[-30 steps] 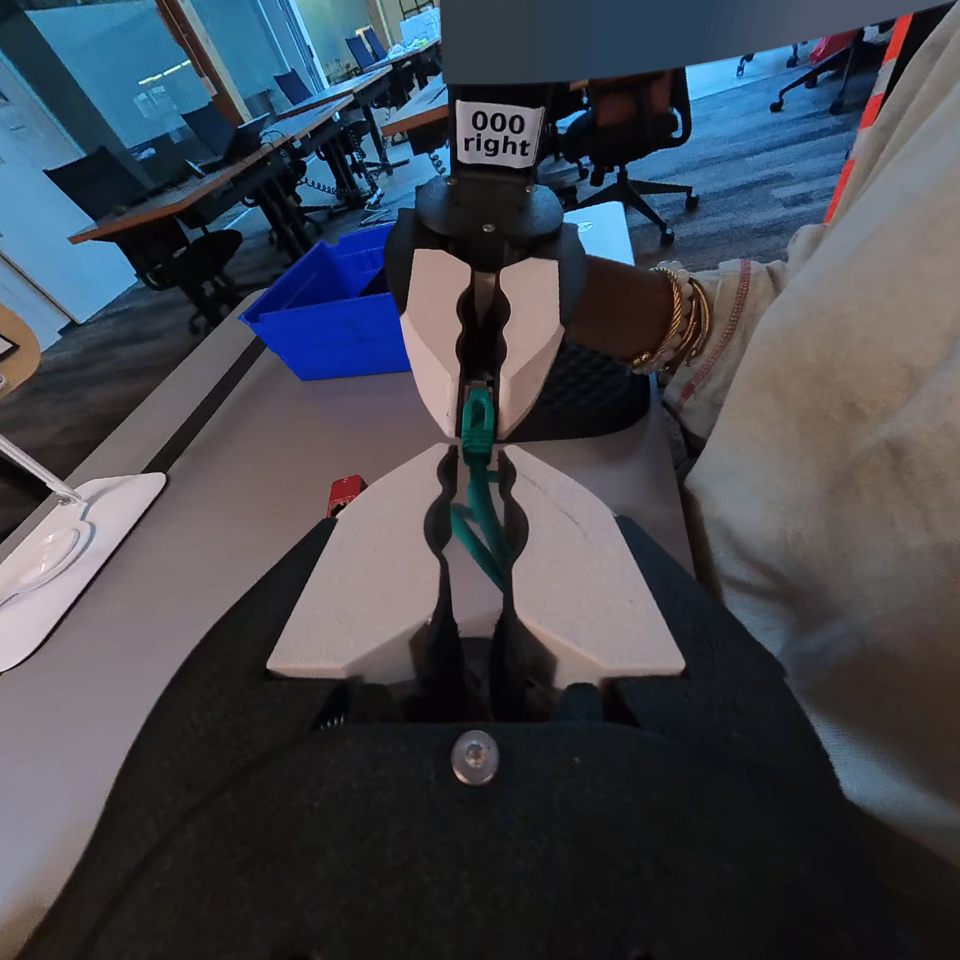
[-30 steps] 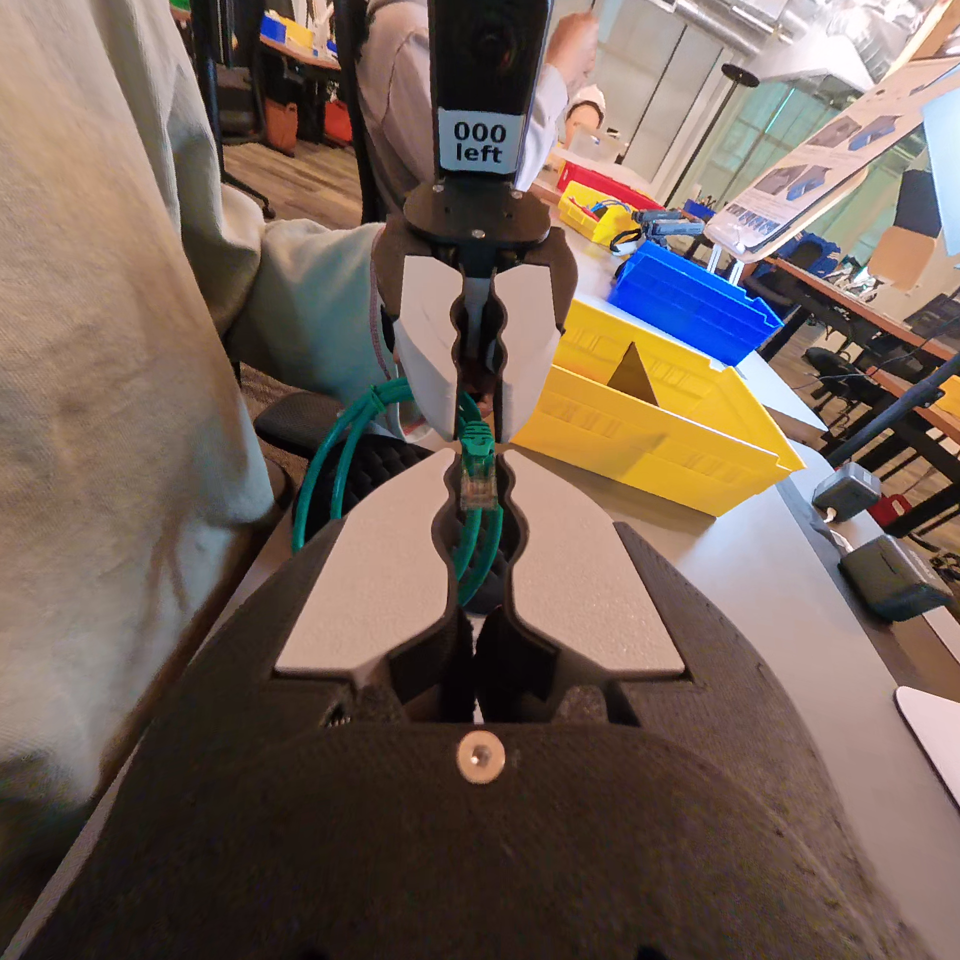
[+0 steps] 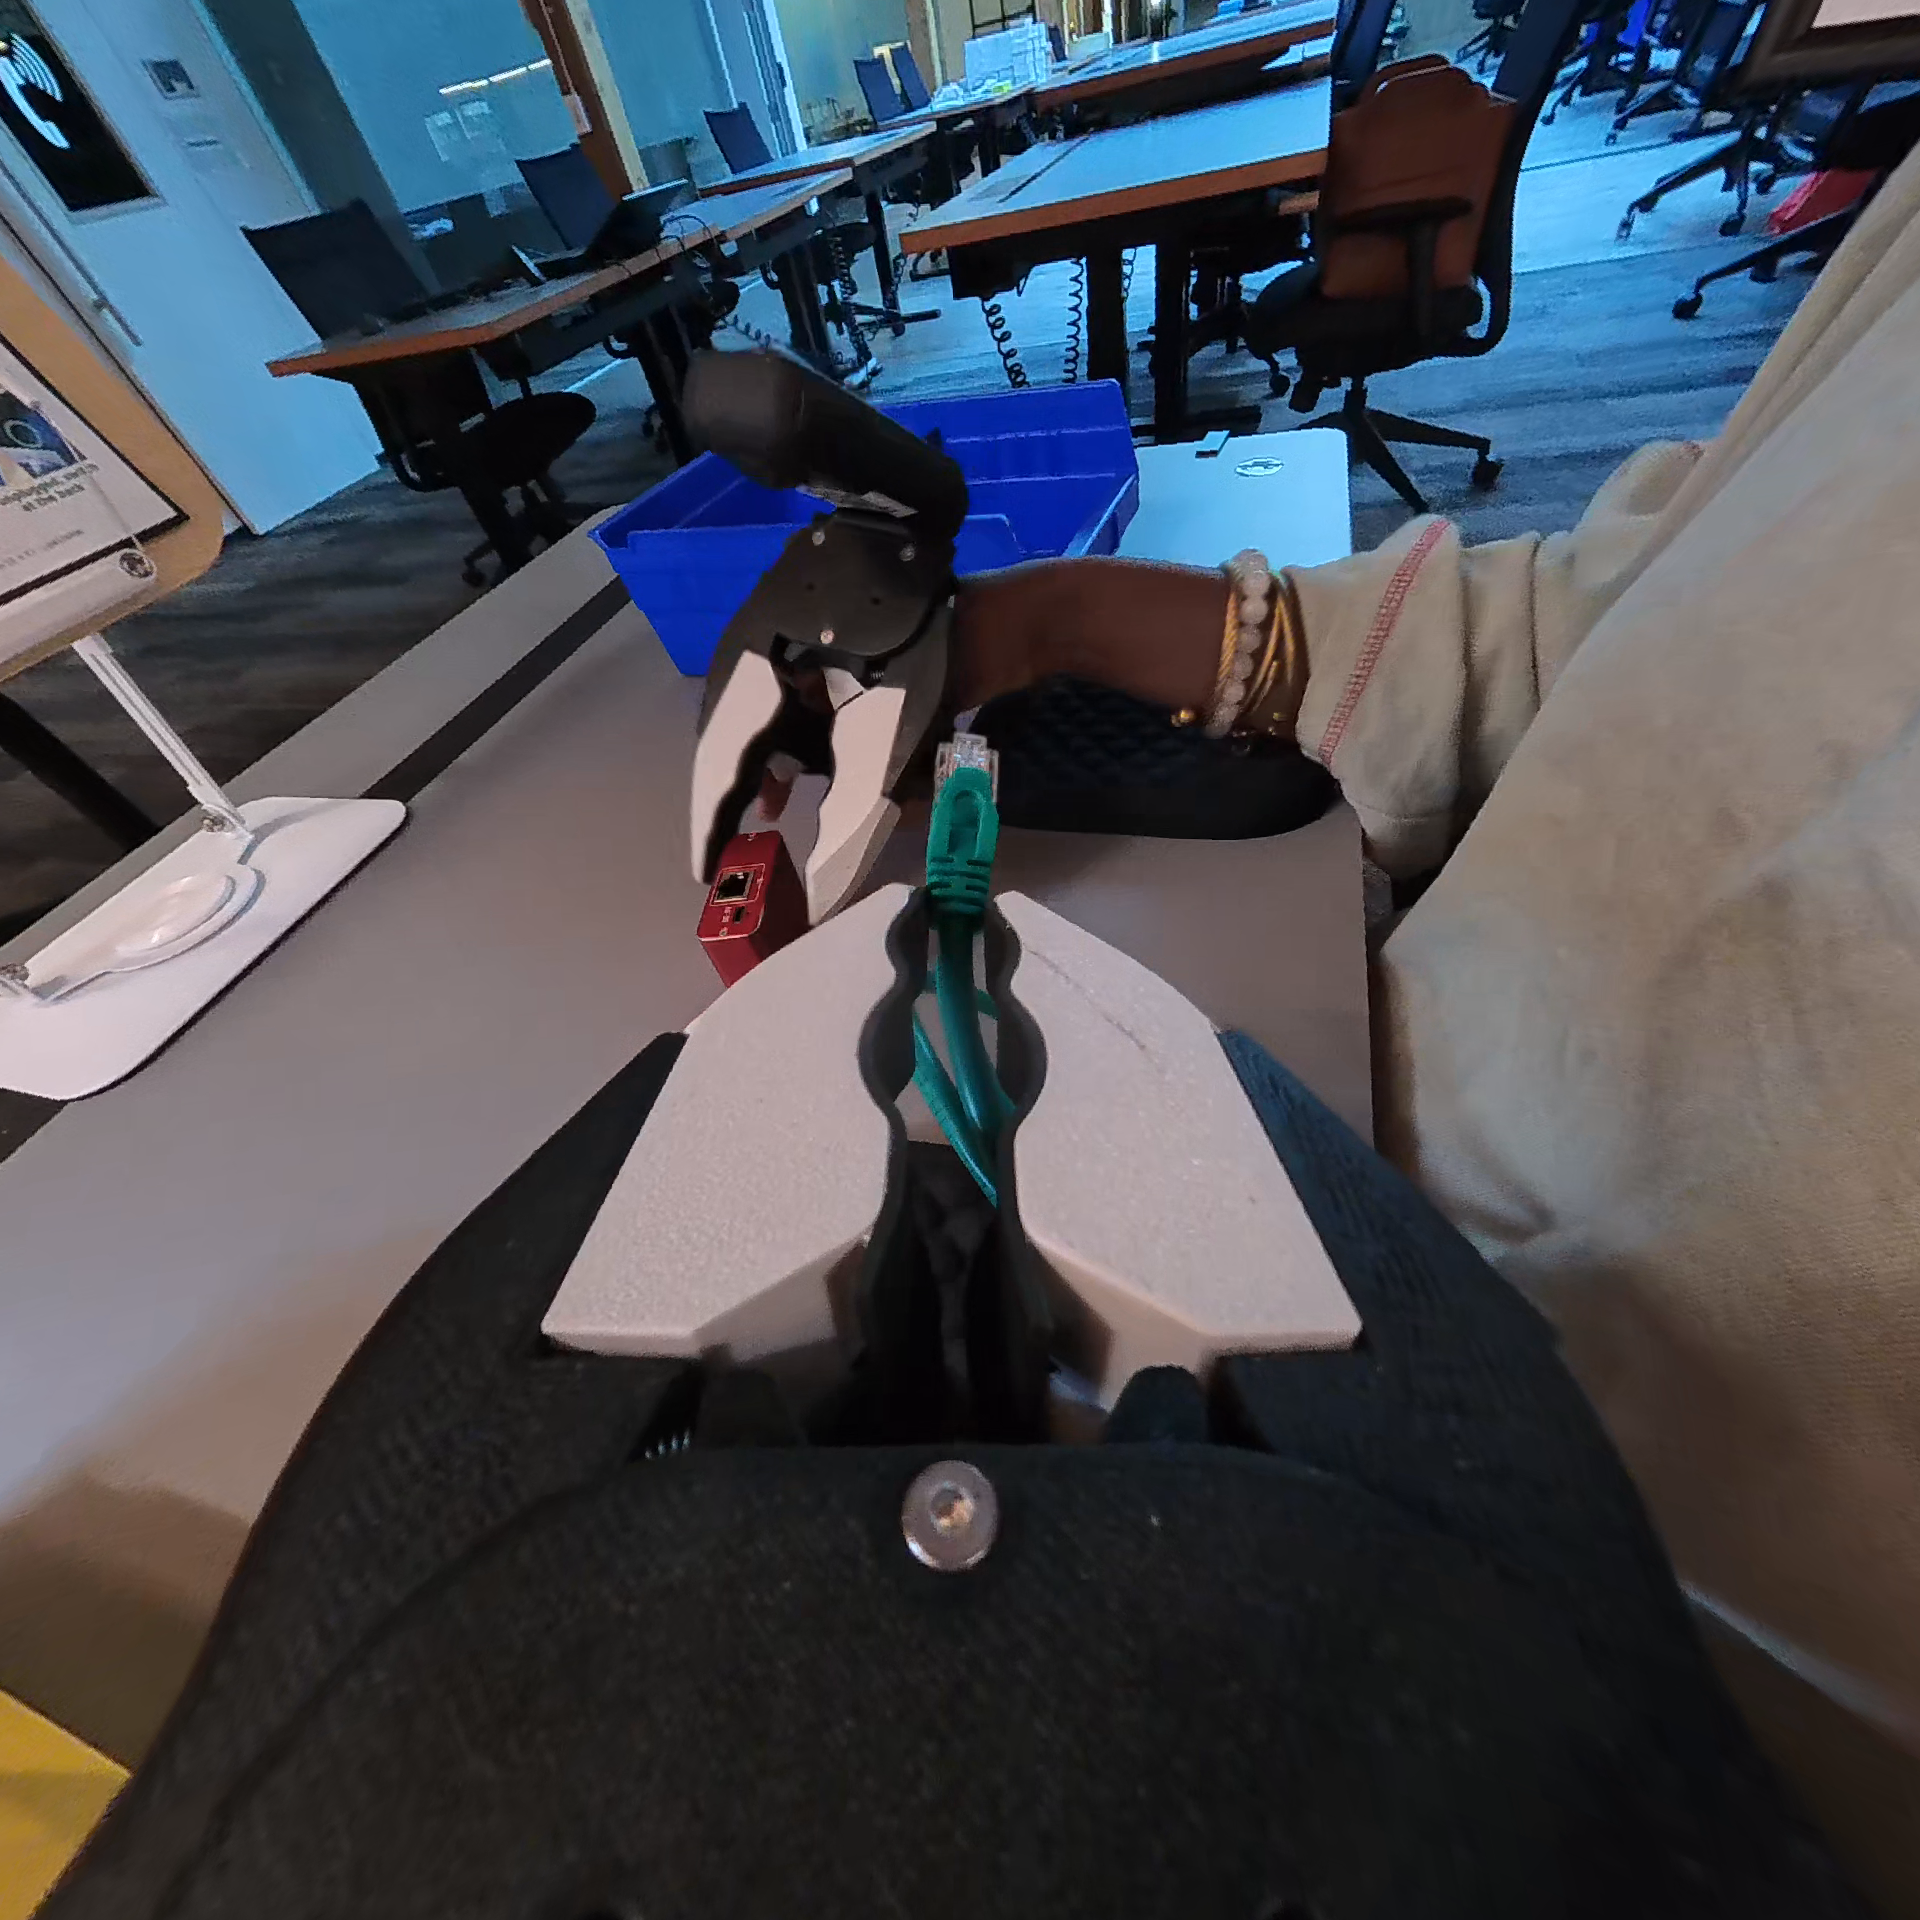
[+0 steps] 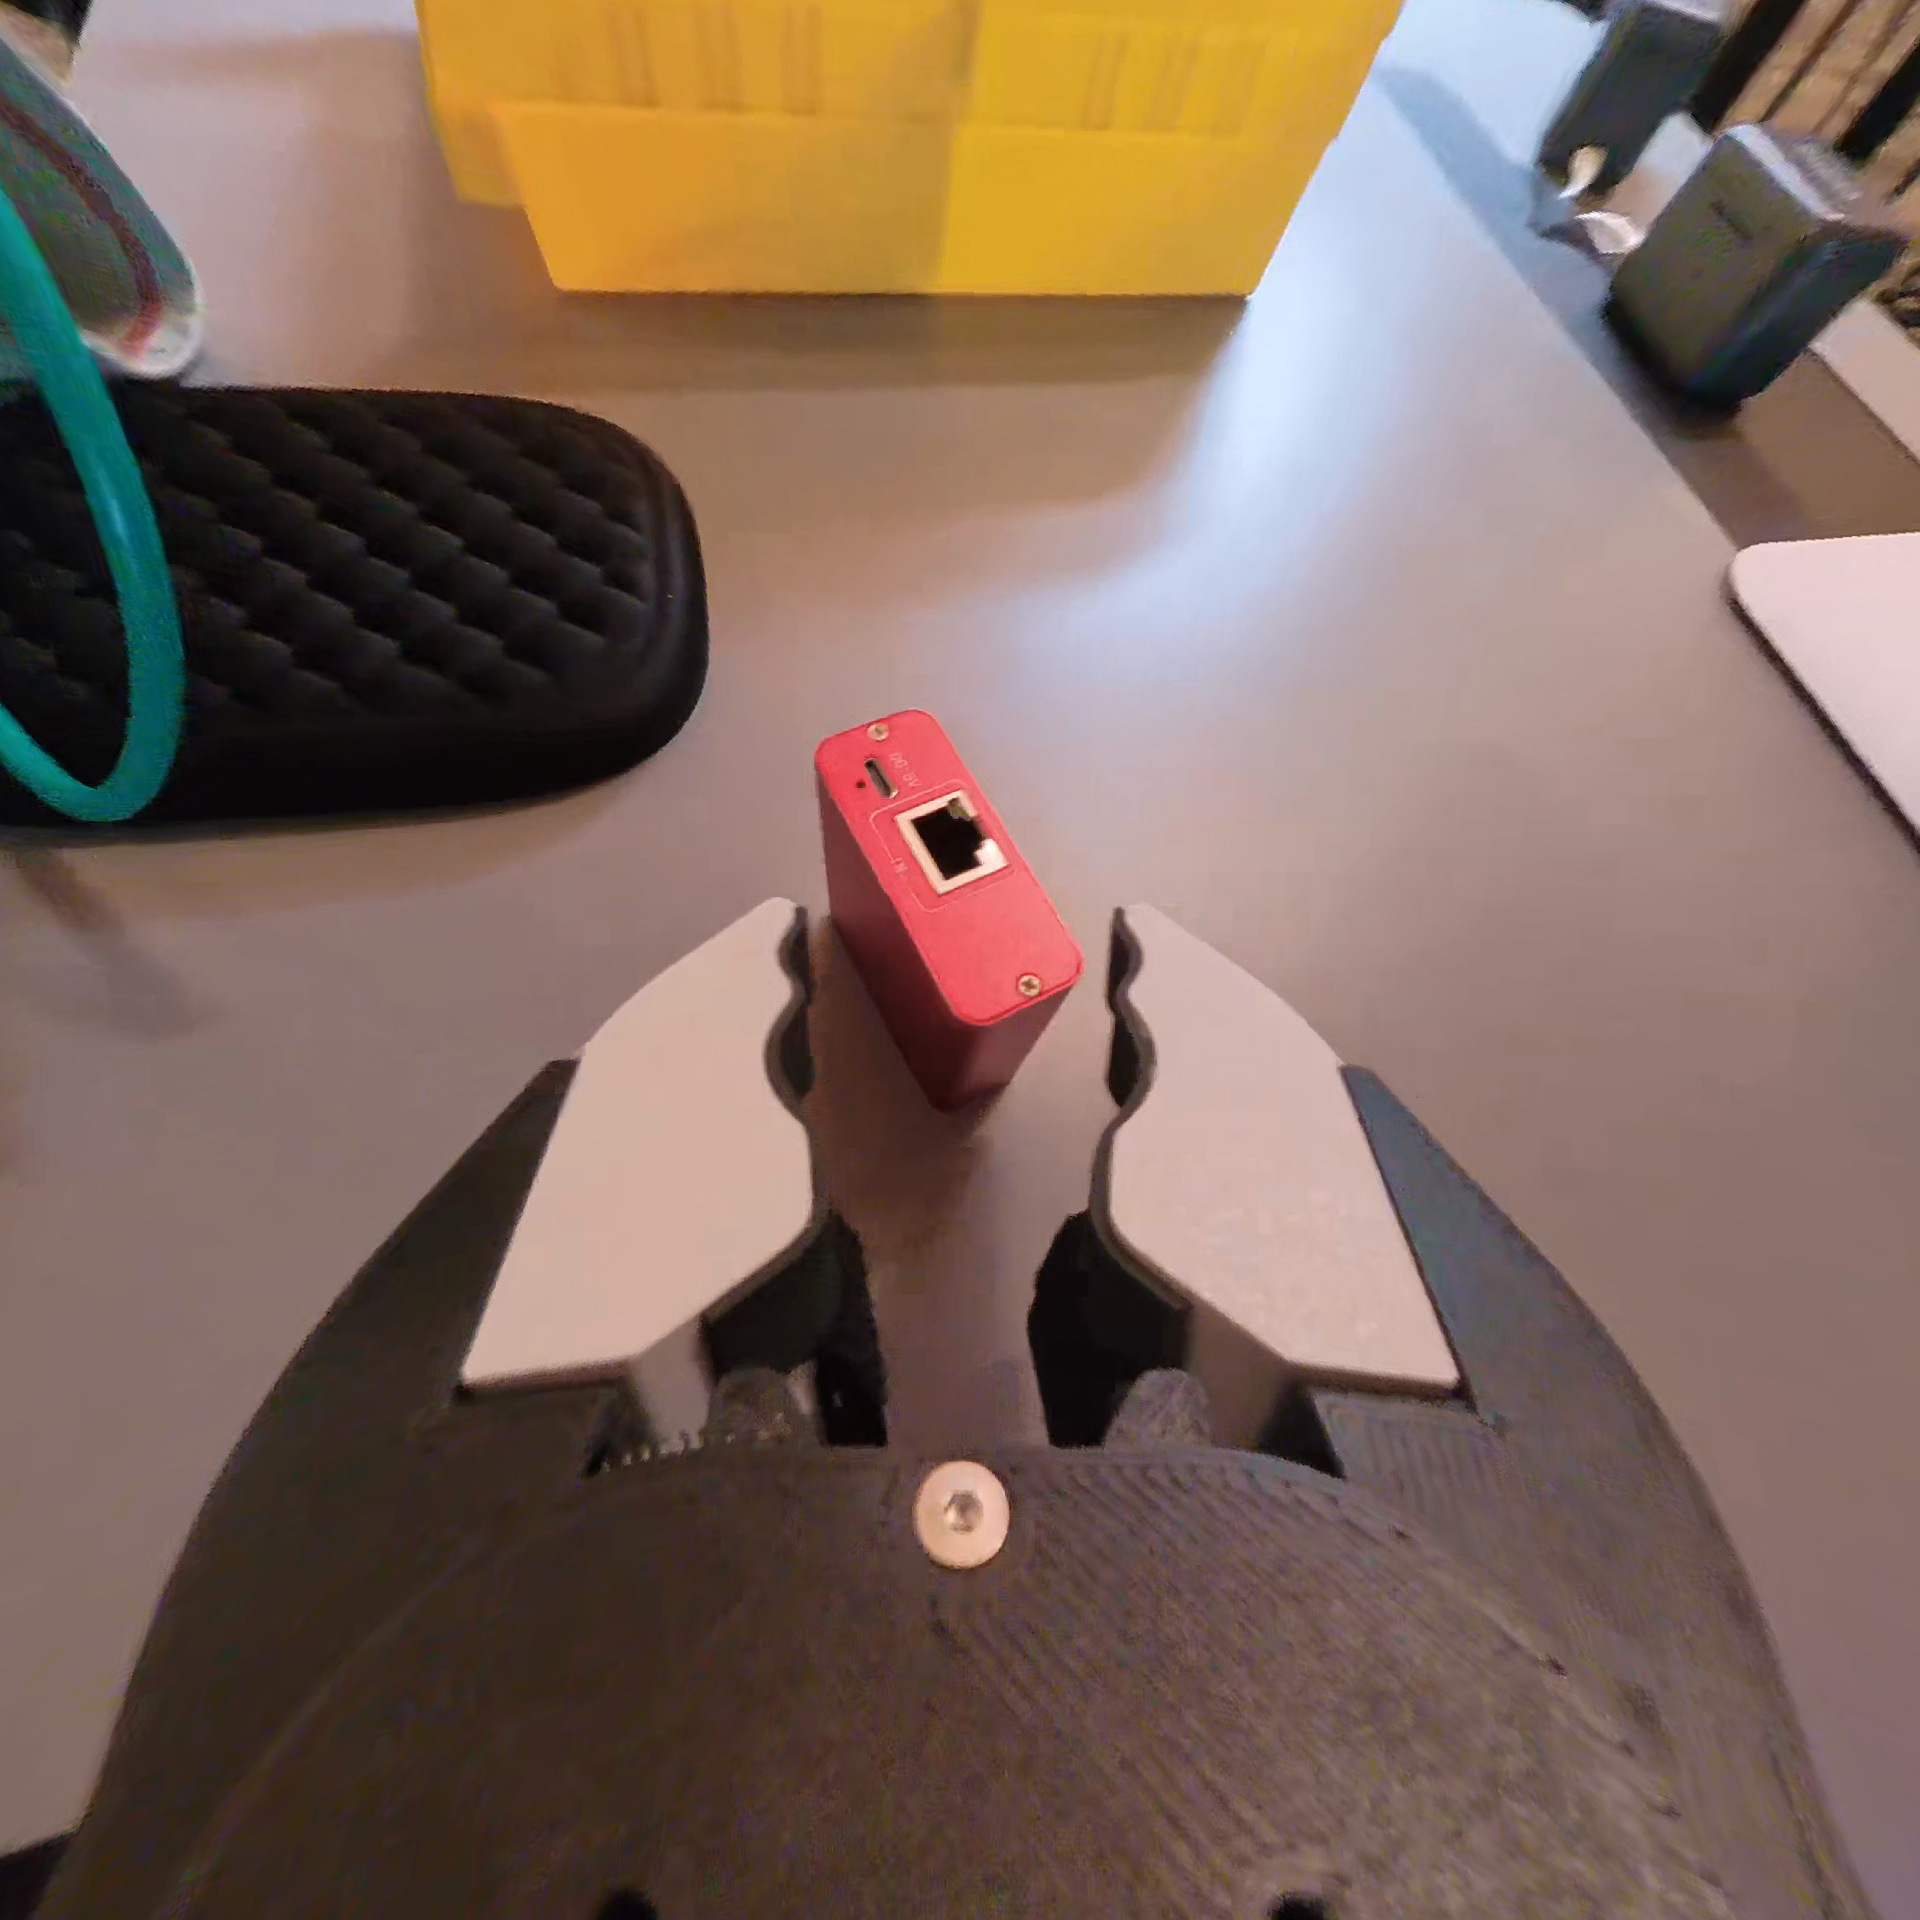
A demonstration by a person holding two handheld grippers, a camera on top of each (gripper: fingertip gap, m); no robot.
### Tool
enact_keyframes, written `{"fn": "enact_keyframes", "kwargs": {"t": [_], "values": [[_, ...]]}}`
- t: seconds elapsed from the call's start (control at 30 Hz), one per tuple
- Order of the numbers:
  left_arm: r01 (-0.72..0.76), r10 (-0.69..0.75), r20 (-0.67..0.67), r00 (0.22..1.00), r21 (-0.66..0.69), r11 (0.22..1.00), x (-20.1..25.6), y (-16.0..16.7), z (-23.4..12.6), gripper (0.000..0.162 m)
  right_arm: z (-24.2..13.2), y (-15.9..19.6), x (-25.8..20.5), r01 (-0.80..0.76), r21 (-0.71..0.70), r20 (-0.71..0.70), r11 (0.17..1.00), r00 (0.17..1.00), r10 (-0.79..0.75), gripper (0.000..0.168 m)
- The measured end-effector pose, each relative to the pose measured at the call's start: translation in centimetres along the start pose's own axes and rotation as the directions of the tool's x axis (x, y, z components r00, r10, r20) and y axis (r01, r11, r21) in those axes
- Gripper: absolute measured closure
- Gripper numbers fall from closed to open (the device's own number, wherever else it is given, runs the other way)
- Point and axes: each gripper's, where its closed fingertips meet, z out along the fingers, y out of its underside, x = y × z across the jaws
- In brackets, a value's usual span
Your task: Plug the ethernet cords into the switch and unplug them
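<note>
Right wrist view, hand-held gripper astride switch

Soft indoor light, pale table glare, fisheye-bent edges, slight motion blur

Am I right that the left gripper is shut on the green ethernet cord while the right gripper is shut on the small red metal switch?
Not quite: the right wrist view shows the right gripper open around the small red metal switch. The left gripper does clamp the green ethernet cord.
</note>
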Motion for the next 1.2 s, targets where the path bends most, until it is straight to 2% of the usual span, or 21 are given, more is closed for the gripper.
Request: {"fn": "enact_keyframes", "kwargs": {"t": [0.07,0.1,0.17,0.23,0.37,0.47,0.7,0.87,0.93,1.03,1.1,1.2], "values": [[0.010,-0.010,0.000,1.000,0.003,1.000,0.0,0.1,0.0,0.153,0.0,0.2,-0.1,0.029,-0.005,0.003,1.000,1.000,-0.029,0.132],[0.013,-0.013,0.000,1.000,0.004,1.000,0.0,0.1,0.0,0.153,-0.2,0.2,-0.5,0.038,0.003,0.013,0.999,0.999,-0.038,0.136],[0.016,-0.016,0.006,1.000,0.002,1.000,-0.1,0.3,0.0,0.152,-0.8,0.3,-0.6,0.008,-0.015,-0.023,1.000,1.000,-0.008,0.138],[0.021,-0.021,0.012,1.000,0.000,1.000,-0.2,0.4,0.0,0.152,-1.8,0.8,-0.3,-0.013,-0.066,-0.134,0.998,0.991,0.004,0.138],[0.015,-0.015,0.012,1.000,-0.008,1.000,-0.2,0.6,0.2,0.152,-3.7,1.7,-0.8,0.065,-0.209,-0.402,0.976,0.904,-0.146,0.139],[0.005,-0.004,0.011,1.000,-0.025,1.000,-0.2,0.8,0.5,0.152,-3.6,2.2,-2.8,0.144,-0.299,-0.444,0.943,0.854,-0.271,0.142],[0.002,-0.002,-0.003,1.000,-0.032,0.999,0.2,0.9,0.8,0.152,-3.2,2.5,-5.4,0.180,-0.260,-0.320,0.949,0.911,-0.261,0.138],[0.003,-0.003,0.000,1.000,-0.035,0.999,0.0,0.9,0.8,0.152,-2.9,2.8,-7.3,0.144,-0.222,-0.170,0.964,0.968,-0.184,0.139],[0.004,-0.004,0.001,1.000,-0.037,0.999,0.0,1.0,0.7,0.152,-3.0,2.2,-7.8,0.108,-0.155,-0.118,0.982,0.985,-0.127,0.137],[0.010,-0.010,0.004,1.000,-0.032,0.999,-0.1,1.1,0.7,0.152,-3.3,1.6,-7.0,-0.072,-0.048,-0.059,0.996,0.996,0.069,0.102],[0.014,-0.014,0.003,1.000,-0.031,0.999,-0.1,1.2,0.7,0.152,-3.0,2.5,-5.9,-0.198,-0.077,-0.054,0.977,0.980,0.194,0.083],[0.013,-0.013,0.003,1.000,-0.036,0.999,-0.1,1.3,0.7,0.152,-2.2,3.2,-6.1,-0.253,-0.151,0.020,0.955,0.966,0.259,0.078]]}}
